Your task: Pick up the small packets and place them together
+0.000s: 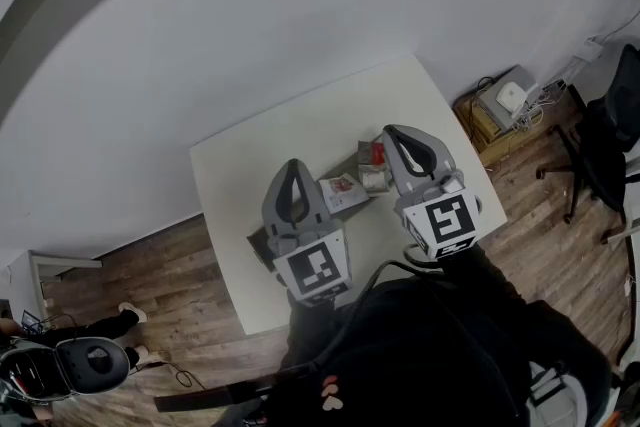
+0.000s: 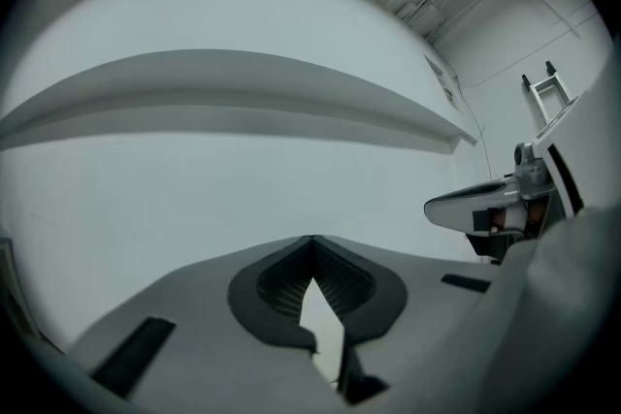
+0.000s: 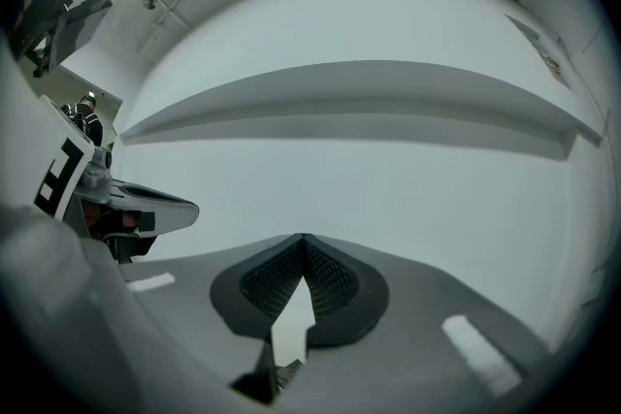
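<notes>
Left gripper (image 1: 296,167) and right gripper (image 1: 393,133) both have jaws closed on nothing; the small packets (image 1: 360,183) lie on the table (image 1: 290,130) below, between the two tips — open wide before dipping to one.

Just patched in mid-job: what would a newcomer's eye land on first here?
The left hand-held gripper and the right hand-held gripper hang shut and empty over the white table in the head view. Between them on the table lies a loose cluster of small packets, some with red print.
</notes>
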`<state>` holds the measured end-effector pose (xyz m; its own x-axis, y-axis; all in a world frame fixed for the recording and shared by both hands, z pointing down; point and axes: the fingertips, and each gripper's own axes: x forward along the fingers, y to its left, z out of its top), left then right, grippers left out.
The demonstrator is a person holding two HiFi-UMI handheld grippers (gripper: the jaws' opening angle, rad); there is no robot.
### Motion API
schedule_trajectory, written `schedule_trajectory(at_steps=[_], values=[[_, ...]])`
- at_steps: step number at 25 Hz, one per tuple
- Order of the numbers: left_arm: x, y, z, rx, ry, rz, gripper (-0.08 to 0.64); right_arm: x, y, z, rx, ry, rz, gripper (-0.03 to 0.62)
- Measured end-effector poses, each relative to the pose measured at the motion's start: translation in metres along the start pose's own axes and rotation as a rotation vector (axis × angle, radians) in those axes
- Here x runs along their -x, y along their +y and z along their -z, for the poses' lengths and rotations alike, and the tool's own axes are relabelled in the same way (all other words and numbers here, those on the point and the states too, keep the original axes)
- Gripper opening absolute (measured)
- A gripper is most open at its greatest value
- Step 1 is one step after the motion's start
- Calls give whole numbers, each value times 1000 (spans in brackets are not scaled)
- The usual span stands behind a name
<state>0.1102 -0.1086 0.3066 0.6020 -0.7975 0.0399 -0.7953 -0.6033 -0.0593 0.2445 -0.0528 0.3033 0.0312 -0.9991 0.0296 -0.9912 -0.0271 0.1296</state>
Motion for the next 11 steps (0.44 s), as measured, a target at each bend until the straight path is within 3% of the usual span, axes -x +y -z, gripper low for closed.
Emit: schedule_trajectory(at_steps=[11], values=[[2,3,0,17,-23,-17,0,3,4,2,8,-1,0,0]])
